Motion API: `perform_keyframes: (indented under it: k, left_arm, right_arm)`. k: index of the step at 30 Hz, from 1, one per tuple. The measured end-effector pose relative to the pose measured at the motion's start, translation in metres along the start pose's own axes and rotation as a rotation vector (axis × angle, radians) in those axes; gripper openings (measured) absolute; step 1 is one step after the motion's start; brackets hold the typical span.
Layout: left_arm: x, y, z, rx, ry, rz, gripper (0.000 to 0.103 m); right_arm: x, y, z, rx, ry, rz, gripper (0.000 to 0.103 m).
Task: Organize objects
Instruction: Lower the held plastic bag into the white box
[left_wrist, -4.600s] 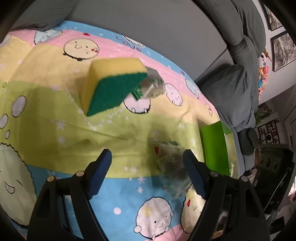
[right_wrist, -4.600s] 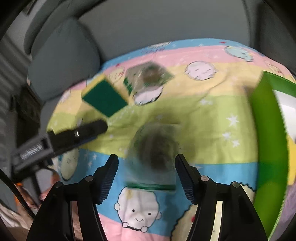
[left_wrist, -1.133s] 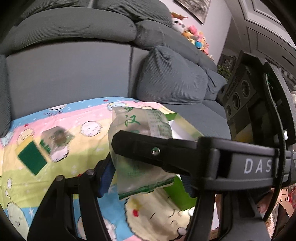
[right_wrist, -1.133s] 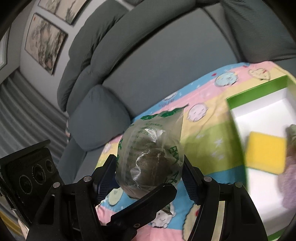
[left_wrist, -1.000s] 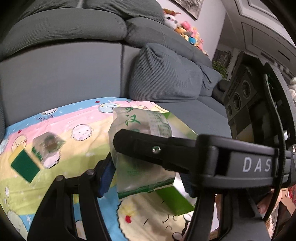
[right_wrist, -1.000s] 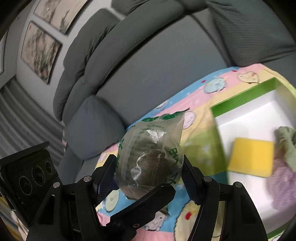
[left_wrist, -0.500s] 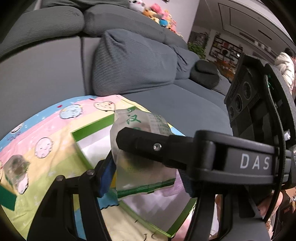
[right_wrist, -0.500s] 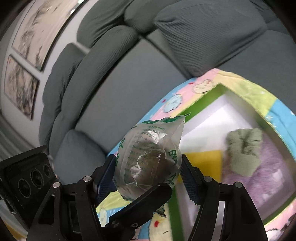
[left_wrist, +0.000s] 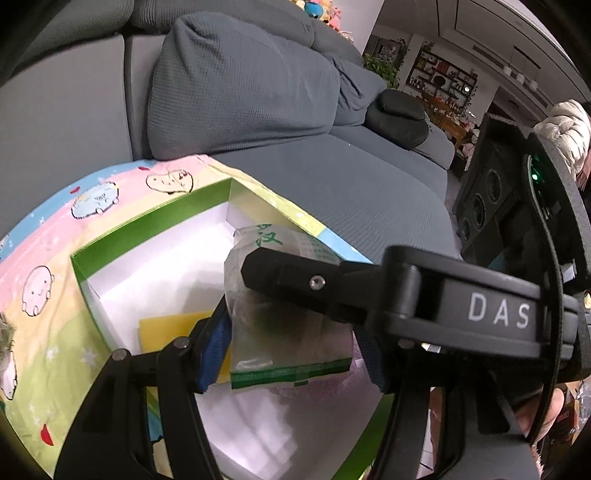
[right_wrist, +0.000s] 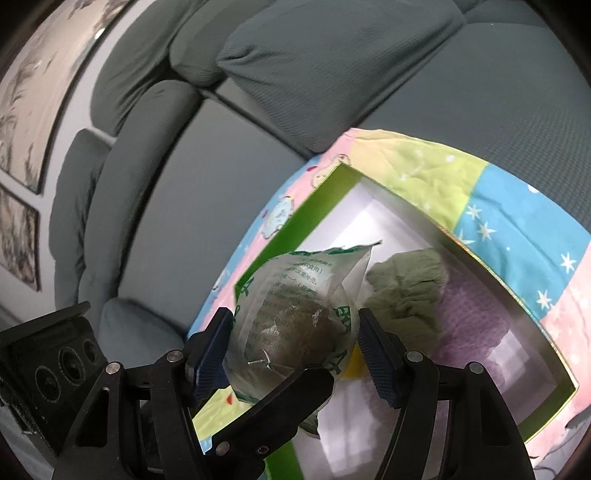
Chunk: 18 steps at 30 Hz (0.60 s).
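Both hand-held grippers had swung from the open blanket to above the green box (left_wrist: 147, 218) since the earlier frames. The left hand-held gripper (left_wrist: 291, 354) was clamped on a clear packet with green print (left_wrist: 280, 332), and the right hand-held gripper (right_wrist: 295, 347) was clamped on a second clear packet (right_wrist: 295, 317) with a dark lump inside. Each packet hung over the box's white interior. Inside lay a yellow sponge (left_wrist: 173, 328), a green cloth (right_wrist: 406, 288) and a purple cloth (right_wrist: 476, 314). The box sat on a cartoon-print blanket (right_wrist: 480, 199) spread over a grey sofa (left_wrist: 240, 85).
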<state>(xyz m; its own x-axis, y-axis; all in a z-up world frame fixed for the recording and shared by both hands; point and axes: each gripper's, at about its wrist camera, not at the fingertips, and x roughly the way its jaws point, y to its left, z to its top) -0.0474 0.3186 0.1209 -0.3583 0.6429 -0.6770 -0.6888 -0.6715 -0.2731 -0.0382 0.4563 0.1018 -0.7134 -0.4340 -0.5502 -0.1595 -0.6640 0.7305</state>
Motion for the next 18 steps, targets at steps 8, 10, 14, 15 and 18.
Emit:
perform_keyframes:
  k: [8, 10, 14, 15, 18]
  left_arm:
    - [0.017, 0.013, -0.001, -0.062, 0.051, 0.012, 0.062]
    - [0.020, 0.017, -0.003, -0.081, 0.060, 0.008, 0.062]
    - [0.024, 0.020, -0.005, -0.108, 0.076, 0.003, 0.062]
    - [0.025, 0.020, -0.006, -0.109, 0.080, 0.005, 0.062]
    - [0.026, 0.021, -0.008, -0.111, 0.087, 0.011, 0.062]
  right_arm:
    - [0.015, -0.016, 0.006, 0.030, 0.015, -0.087, 0.071]
    - [0.017, -0.019, 0.007, 0.038, 0.022, -0.109, 0.071]
    - [0.023, -0.025, 0.008, 0.053, 0.039, -0.126, 0.071]
    - [0.023, -0.025, 0.008, 0.052, 0.040, -0.134, 0.070]
    - [0.024, -0.025, 0.008, 0.050, 0.035, -0.159, 0.070]
